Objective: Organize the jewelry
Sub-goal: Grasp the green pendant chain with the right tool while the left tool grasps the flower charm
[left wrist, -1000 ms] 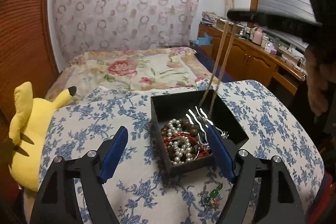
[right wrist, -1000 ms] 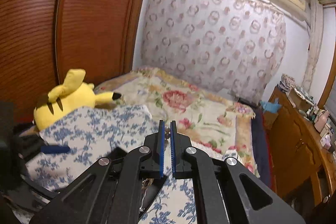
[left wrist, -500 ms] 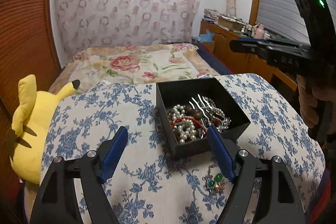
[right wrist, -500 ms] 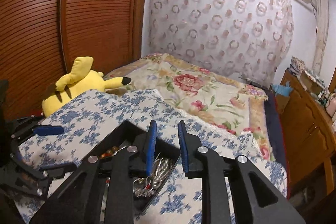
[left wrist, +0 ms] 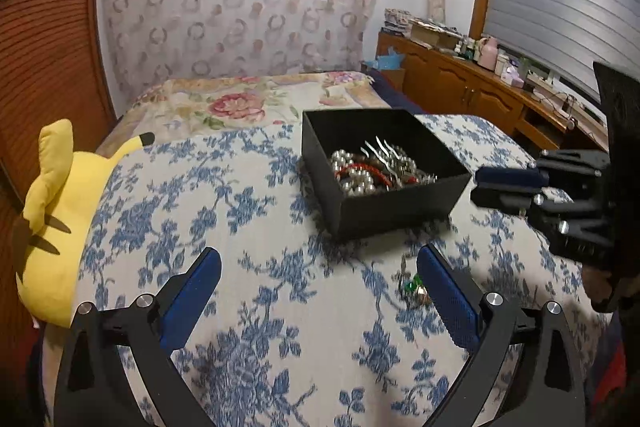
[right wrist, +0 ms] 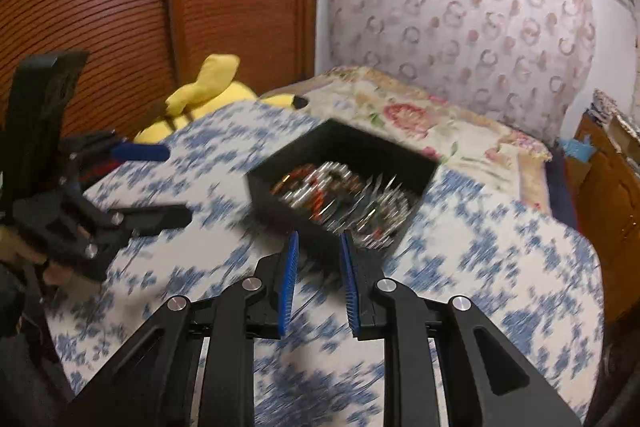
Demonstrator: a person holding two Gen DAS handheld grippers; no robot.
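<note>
A small green-and-gold trinket (left wrist: 414, 289), blurred, lies on the blue-flowered white cloth (left wrist: 256, 267) just inside the right-hand finger of the left gripper (left wrist: 320, 267), whose blue-padded jaws have just been opening and now stand spread wide with nothing pressed between them. Beyond those fingers sits an open black rectangular box (left wrist: 384, 203) heaped with pearl beads, a red cord bracelet and a silver pronged comb (left wrist: 380, 151). The right gripper (right wrist: 319, 251) has its jaws parted by a narrow gap, holding nothing, its fingertips straddling the near corner of the box from above. Both grippers tilt downward toward the cloth. To the left beyond the cloth rests a yellow plush toy (left wrist: 52, 211).
</note>
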